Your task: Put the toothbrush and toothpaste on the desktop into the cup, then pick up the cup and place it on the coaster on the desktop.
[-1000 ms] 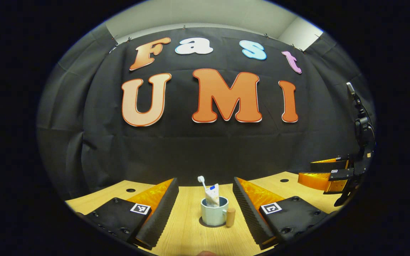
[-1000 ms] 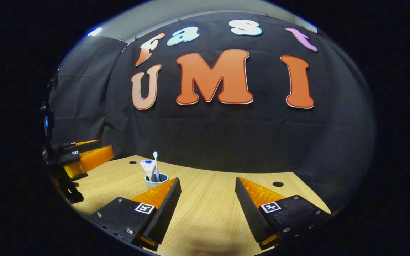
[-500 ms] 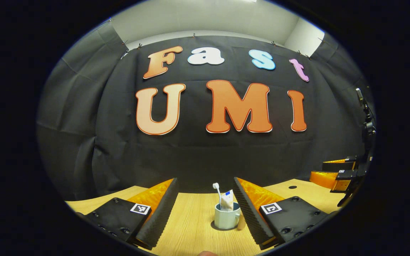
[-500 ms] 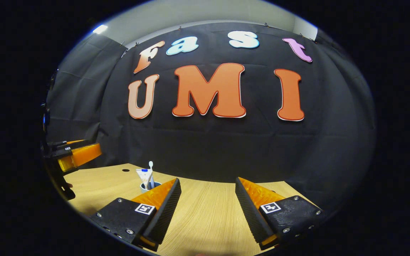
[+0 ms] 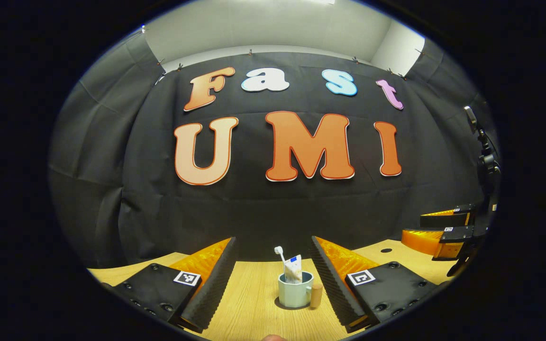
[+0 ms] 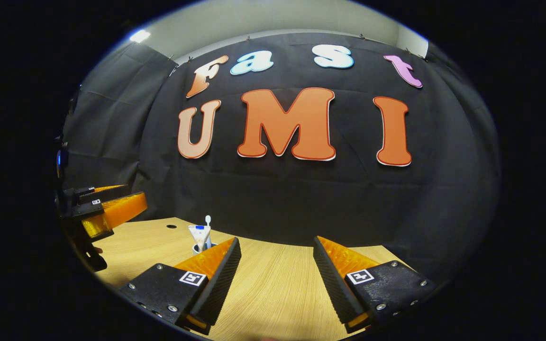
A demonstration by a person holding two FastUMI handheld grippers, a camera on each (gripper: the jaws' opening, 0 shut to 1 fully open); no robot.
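Dim, lit from overhead; sharp throughout, strongly bowed toward edges, with a soft shadow beside the cup (image 5: 294, 294).

A pale blue-green cup (image 5: 294, 295) with a tan cylindrical handle holds a white toothbrush (image 5: 279, 251) and white, blue-capped toothpaste (image 5: 294, 270) on the light wood-grain bench (image 5: 254, 308).

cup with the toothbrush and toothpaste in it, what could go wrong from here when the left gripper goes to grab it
1. The cup sits nearer the left gripper's right finger than its left one; closing off-centre could shove or tip it.
2. The toothbrush and toothpaste stand tall and loose above the rim, so a tilt in the lift might spill them.
3. The cup's wooden handle faces that near finger and may snag it.
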